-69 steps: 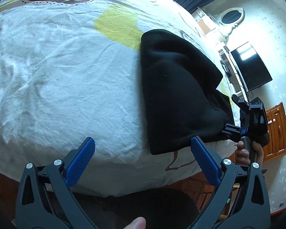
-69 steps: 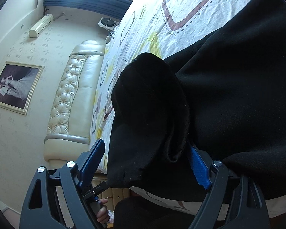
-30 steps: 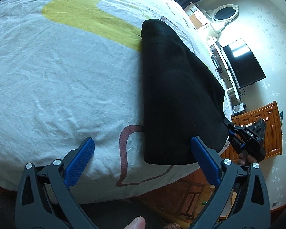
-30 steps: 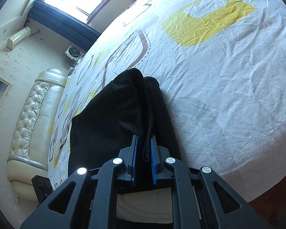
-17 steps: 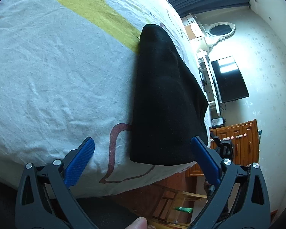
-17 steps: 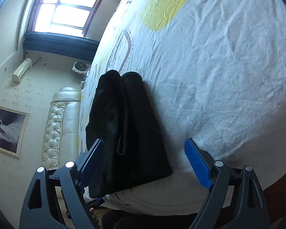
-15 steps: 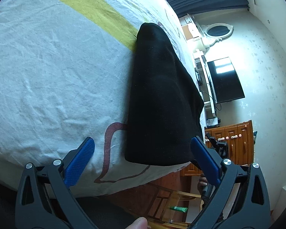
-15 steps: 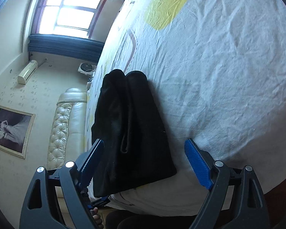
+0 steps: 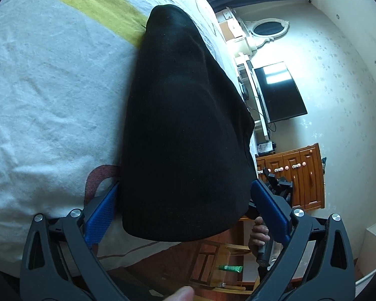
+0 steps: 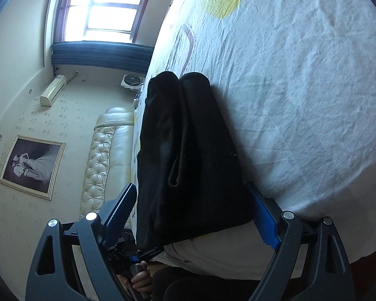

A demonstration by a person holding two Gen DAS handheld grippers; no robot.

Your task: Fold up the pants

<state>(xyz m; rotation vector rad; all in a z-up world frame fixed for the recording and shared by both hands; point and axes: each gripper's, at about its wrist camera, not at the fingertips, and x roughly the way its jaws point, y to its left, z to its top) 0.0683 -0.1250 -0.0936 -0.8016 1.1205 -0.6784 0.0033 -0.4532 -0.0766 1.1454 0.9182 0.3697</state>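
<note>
The black pants lie folded in a long stack on the bed sheet, one end at the bed's edge. In the left wrist view my left gripper is open, its blue pads on either side of the near end. In the right wrist view the pants show two stacked folds. My right gripper is open around the other side of that stack, and its pads do not squeeze the cloth. Each view shows the other gripper low at the bed's edge: the right gripper and the left gripper.
The white sheet has yellow and brown shapes and runs wide beside the pants. A television, a wooden cabinet and a chair stand past the bed edge. A padded headboard and a window are on the other side.
My right gripper has let go of the pants' folded edge and opened wide. Both grippers have come closer, so the stack's ends now lie between their open jaws.
</note>
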